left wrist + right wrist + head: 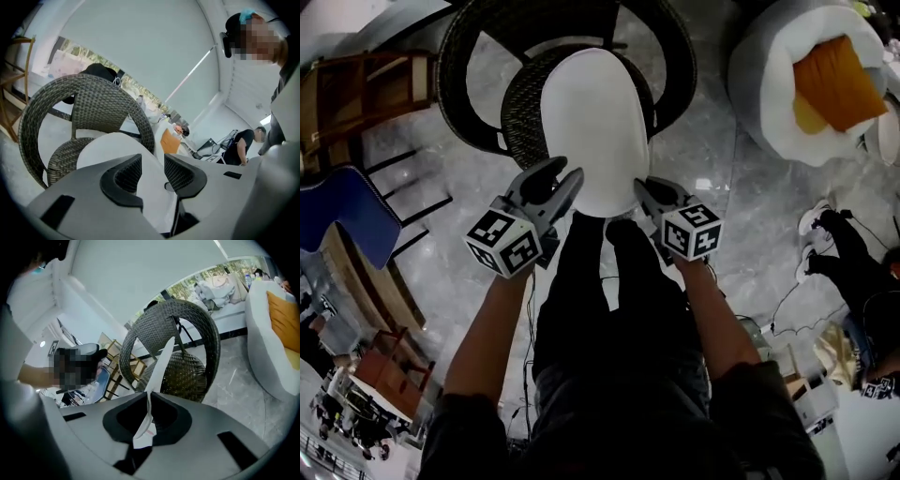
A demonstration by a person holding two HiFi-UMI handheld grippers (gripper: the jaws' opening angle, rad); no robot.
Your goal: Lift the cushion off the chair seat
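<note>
The white cushion [595, 122] hangs tilted above the seat of the dark wicker chair [469, 75], held by its near edge. My left gripper [565, 178] grips the edge's left part. In the left gripper view the cushion [105, 147] fills the gap between the ribbed pads of the left gripper [152, 161]. My right gripper [645, 187] holds the right part. In the right gripper view the cushion [161, 362] shows edge-on as a thin white strip, with the right gripper [149, 397] pinched on it and a small label below. The chair [187, 376] stands behind.
A white round armchair [769, 84] with an orange cushion [834, 84] stands at the right. A wooden chair [366, 94] and a blue chair [347, 206] are at the left. A person's legs [834, 244] are at the right; other people [243, 145] are farther off.
</note>
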